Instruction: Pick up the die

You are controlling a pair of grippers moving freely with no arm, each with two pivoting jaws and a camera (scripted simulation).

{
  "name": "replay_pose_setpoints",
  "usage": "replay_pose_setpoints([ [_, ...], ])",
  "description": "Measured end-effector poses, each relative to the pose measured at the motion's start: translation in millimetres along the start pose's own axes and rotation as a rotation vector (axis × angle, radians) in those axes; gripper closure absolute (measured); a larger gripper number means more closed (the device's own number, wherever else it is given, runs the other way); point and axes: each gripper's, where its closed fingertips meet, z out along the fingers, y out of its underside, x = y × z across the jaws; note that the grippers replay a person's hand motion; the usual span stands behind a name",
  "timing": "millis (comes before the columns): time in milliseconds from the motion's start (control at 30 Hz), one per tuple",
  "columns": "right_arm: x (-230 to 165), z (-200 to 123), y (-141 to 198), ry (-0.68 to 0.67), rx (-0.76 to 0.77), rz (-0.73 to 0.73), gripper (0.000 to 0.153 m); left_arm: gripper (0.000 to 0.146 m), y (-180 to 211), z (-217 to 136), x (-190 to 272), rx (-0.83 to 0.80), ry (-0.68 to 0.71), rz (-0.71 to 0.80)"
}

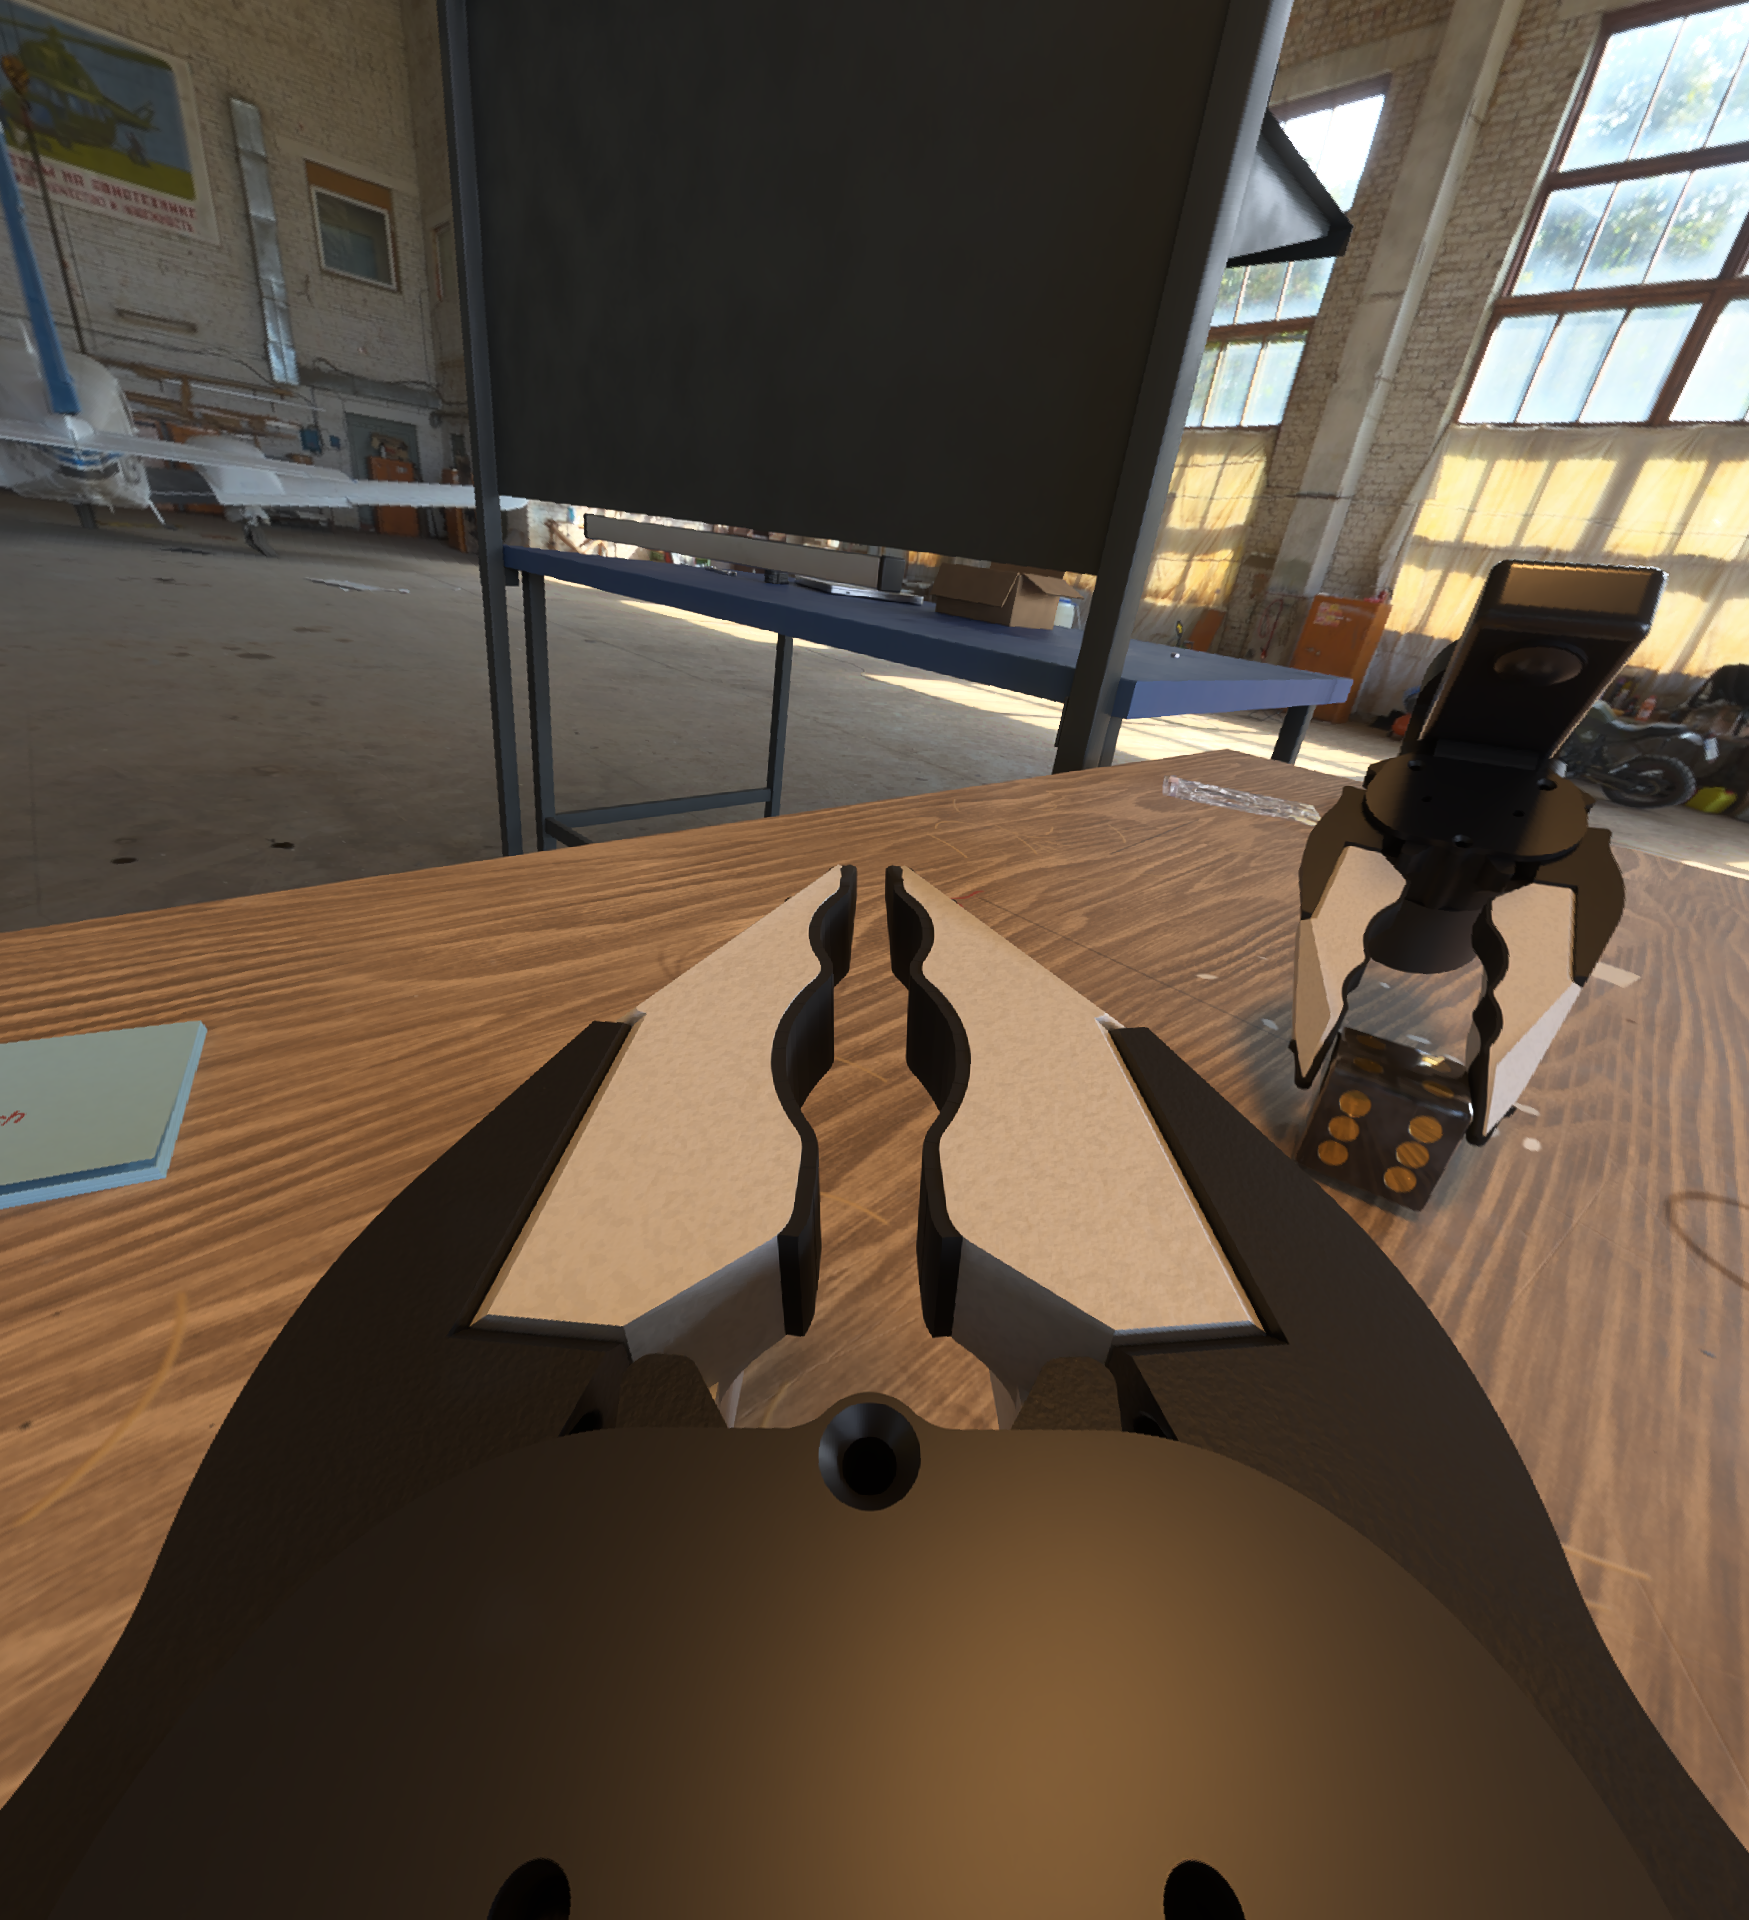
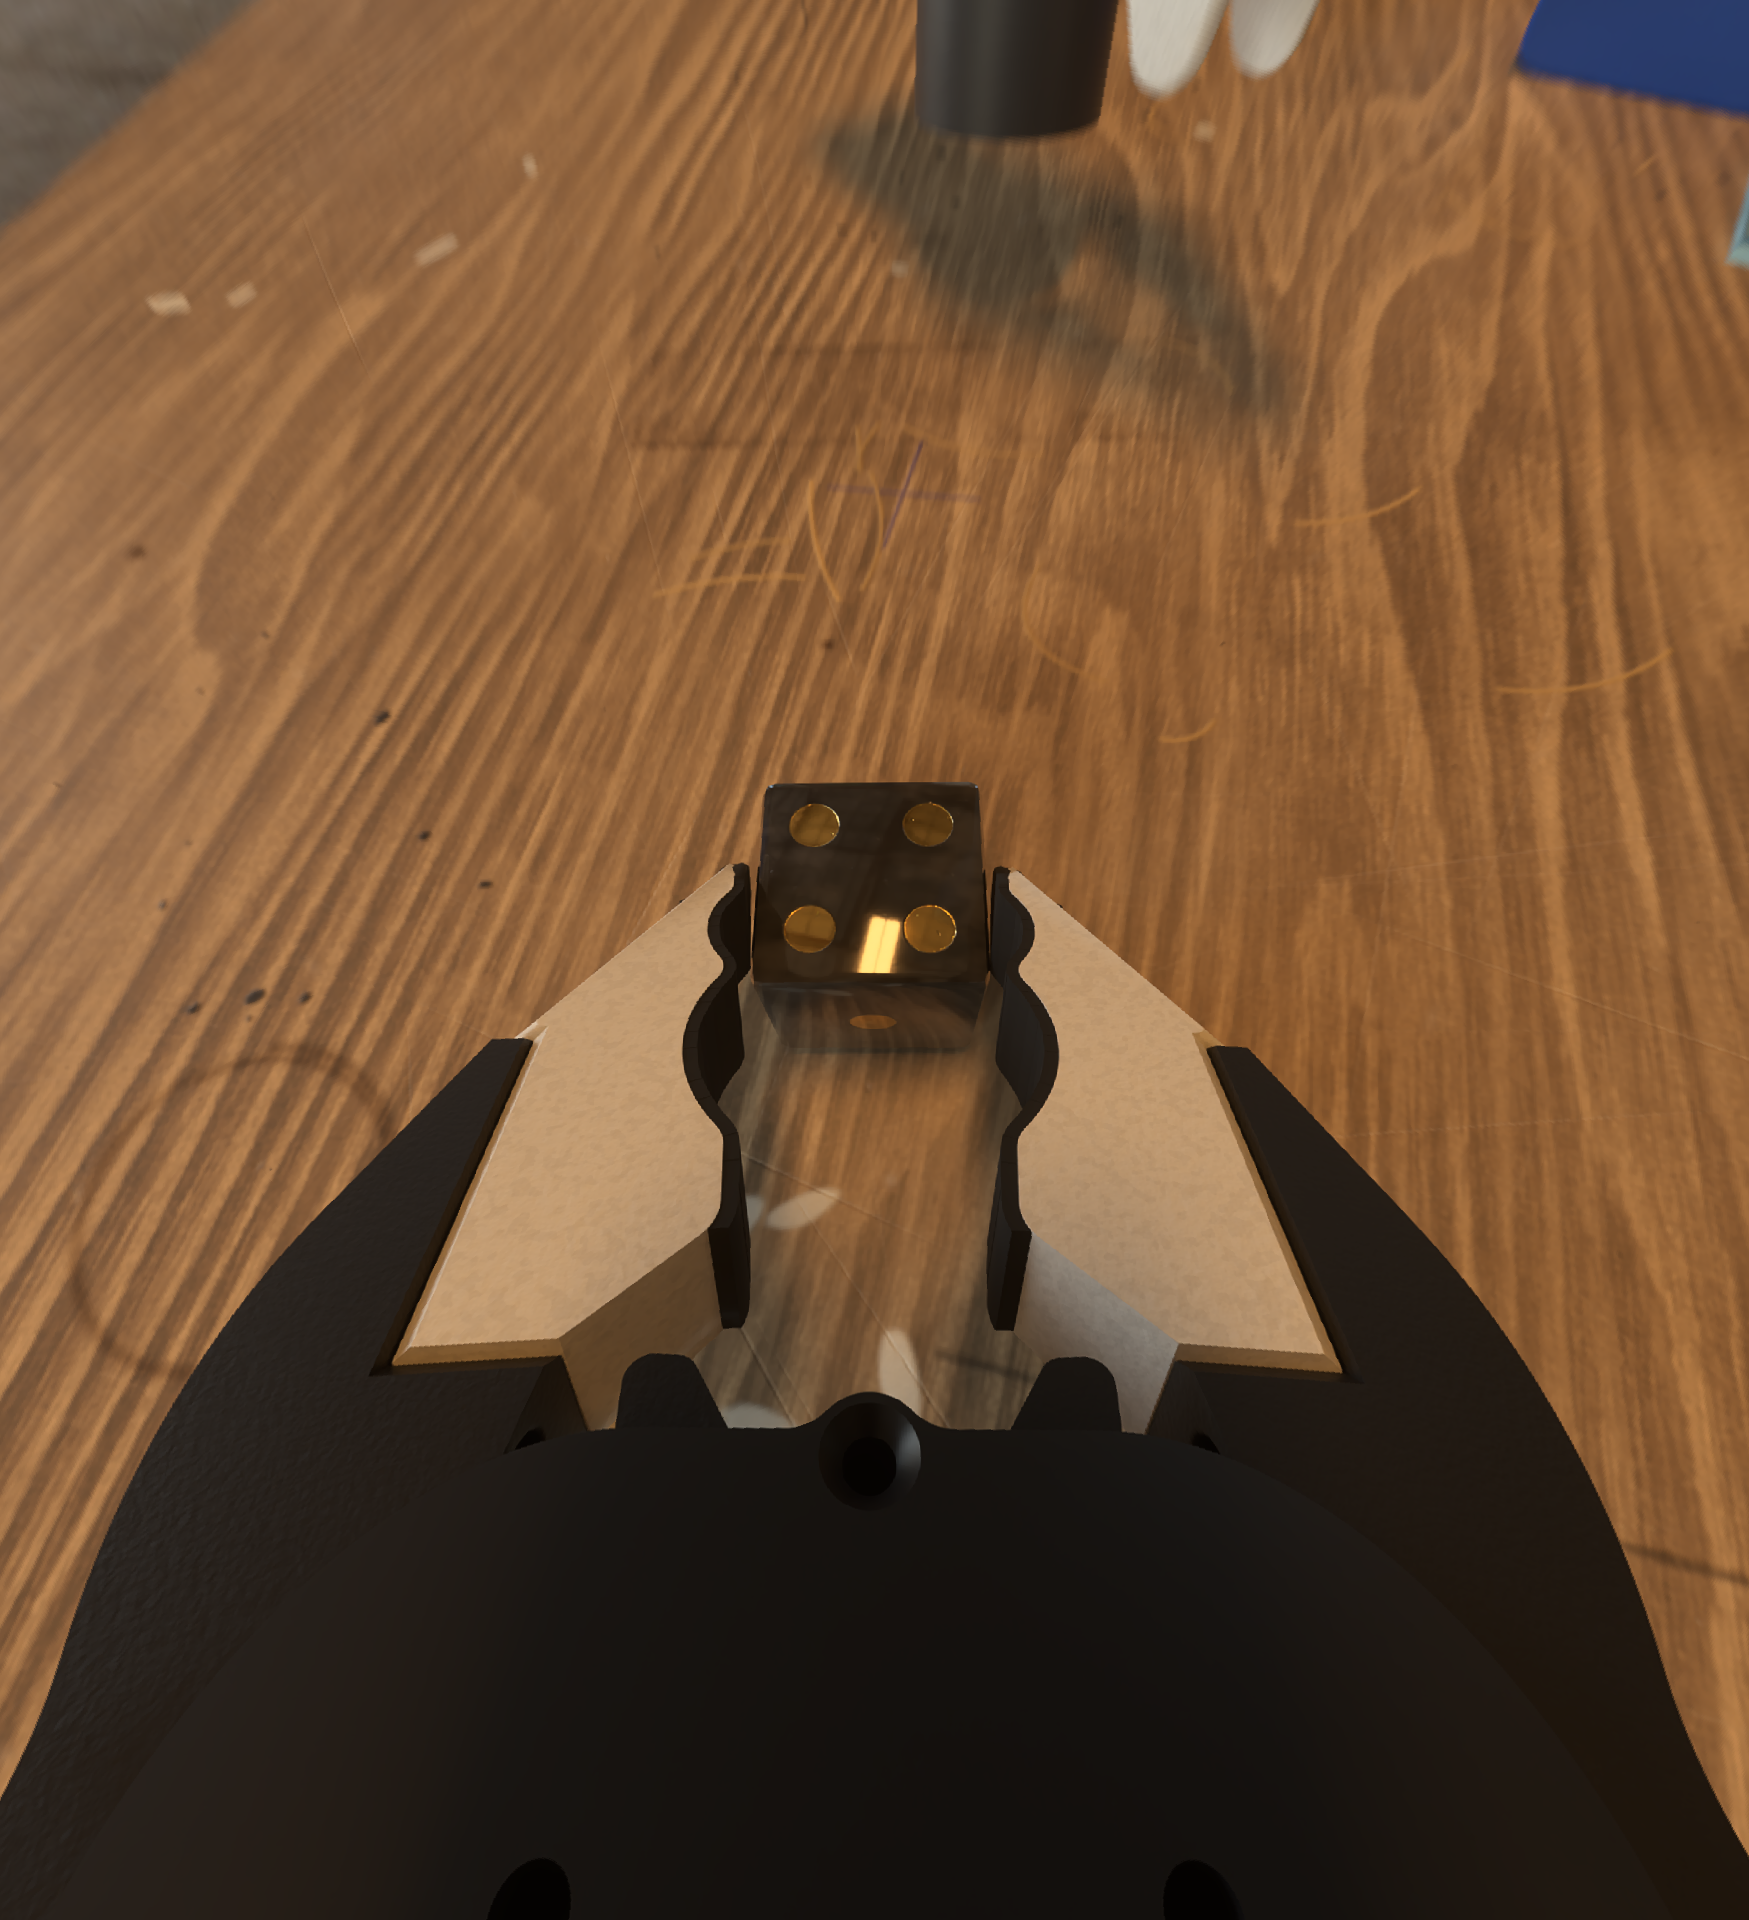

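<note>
The die [image 2: 868,914], a dark cube with gold pips, sits on the wooden table [image 2: 330,623] right between the fingertips of my right gripper [image 2: 868,925]. In my right wrist view its upper face shows four pips, and a single pip shows on the side turned toward me. My right fingers [image 2: 631,1122] stand on either side of it with the black inner pads flanking its two sides; on the left the pad looks to be touching the die, on the right I see a thin sliver of a gap, so I cannot tell whether I have it clamped yet. In my left wrist view the same right gripper [image 1: 1389,1091] points steeply down at the table off to my right, its tips reaching down around the die [image 1: 1384,1138], which there shows a six-pip side and appears to rest on the wood. My left gripper [image 1: 870,883] has its two fingers drawn nearly together, only a narrow slit left between the tips, and nothing is held between them. It hangs low over bare wood, well apart from the die. A pale blue card [image 1: 49,1112] with red writing lies flat on the table far to my left. Near the far edge of the table, beyond the right gripper, lies a small clear strip [image 1: 1234,798]. Past the table stands a tall dark panel [image 1: 828,270] on a metal frame.
</note>
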Motion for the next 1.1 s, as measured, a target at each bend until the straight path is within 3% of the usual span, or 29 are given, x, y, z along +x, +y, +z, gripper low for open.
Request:
replay_pose_setpoints([
  [167,24,-25,-17,0.115,0.163,0.067,0.106,0.141,-1,-1,0,0.007,-0.001,-0.002],
  [333,45,-39,-66,0.276,0.328,0.201,0.106,0.141,2,1,1,-0.012,0.0,0.005],
  [467,34,-14,-82,0.313,0.225,0.175,0.106,0.141,1,1,0,-0.008,0.001,0.0],
  [600,25,11,-69,0.309,0.069,0.14,0.106,0.141,1,1,0,-0.007,0.001,-0.003],
  [1100,20,14,-67,0.288,0.041,0.153,0.106,0.141,2,2,-1,-0.021,0.005,-0.011],
])
